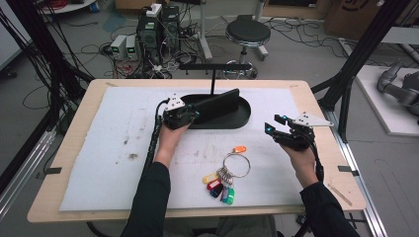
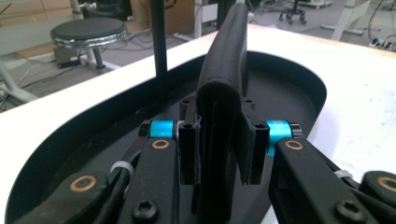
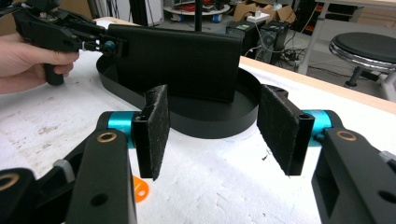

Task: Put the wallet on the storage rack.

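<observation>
Black wallet [image 2: 224, 116] stands on edge in the oval tray [image 1: 242, 116], clamped between our left gripper [image 2: 223, 154] jaws. We should lower it gently and keep it upright. Our right gripper [image 3: 224, 135] waits nearby, jaws apart, holding nothing.

One wallet [image 1: 220, 104] stood between the left tongs' jaws, over one black tray [image 1: 242, 118]. Near the right tongs lay one key ring [image 1: 236, 164], with one orange tag [image 1: 239, 148] apart and four bunched tags [image 1: 218, 187] beside it.
</observation>
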### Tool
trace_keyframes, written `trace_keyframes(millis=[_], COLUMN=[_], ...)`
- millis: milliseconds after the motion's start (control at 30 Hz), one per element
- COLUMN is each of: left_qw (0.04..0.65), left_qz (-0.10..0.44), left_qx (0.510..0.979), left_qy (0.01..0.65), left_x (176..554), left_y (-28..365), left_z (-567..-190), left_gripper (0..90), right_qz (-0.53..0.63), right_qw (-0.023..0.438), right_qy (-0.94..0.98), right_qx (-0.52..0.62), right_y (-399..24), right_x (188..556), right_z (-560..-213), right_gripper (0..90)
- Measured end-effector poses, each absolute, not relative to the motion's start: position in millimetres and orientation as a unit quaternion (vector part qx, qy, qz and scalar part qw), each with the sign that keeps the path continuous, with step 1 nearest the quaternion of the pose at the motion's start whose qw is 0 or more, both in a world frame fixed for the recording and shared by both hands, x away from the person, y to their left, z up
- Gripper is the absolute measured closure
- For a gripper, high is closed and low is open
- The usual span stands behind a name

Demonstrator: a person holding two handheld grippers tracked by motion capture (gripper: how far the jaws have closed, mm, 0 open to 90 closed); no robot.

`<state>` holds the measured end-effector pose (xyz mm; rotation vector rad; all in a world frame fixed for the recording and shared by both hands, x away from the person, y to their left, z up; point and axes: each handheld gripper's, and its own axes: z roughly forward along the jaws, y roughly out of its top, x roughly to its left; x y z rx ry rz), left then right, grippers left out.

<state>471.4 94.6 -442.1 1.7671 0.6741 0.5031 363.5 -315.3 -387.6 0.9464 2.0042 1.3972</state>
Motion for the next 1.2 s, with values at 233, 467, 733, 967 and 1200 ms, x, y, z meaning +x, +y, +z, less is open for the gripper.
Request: trace_keyframes(millis=[233, 467, 733, 967, 1200], left_qw=[0.55, 0.488, 0.477, 0.482, 0.486], left_qz=[0.22, 0.253, 0.27, 0.269, 0.212], left_qx=[0.751, 0.771, 0.763, 0.762, 0.759], left_qy=[0.29, 0.322, 0.343, 0.338, 0.378], left_x=[470, 466, 448, 415, 375], left_y=[93, 94, 108, 122, 146], left_z=[-441, -437, -416, -403, -404], left_gripper=[69.4, 34.7, 26.8, 26.2, 25.9], right_qz=[0.512, 0.512, 0.512, 0.513, 0.513], right_qw=[0.257, 0.257, 0.256, 0.255, 0.254], right_qy=[0.741, 0.741, 0.741, 0.739, 0.738], right_qx=[0.35, 0.35, 0.351, 0.355, 0.356], right_y=[-314, -315, -315, -316, -317], right_x=[364, 364, 364, 364, 362], right_z=[-388, -388, -388, -388, -388], right_gripper=[45.0, 45.0, 44.7, 43.8, 43.5])
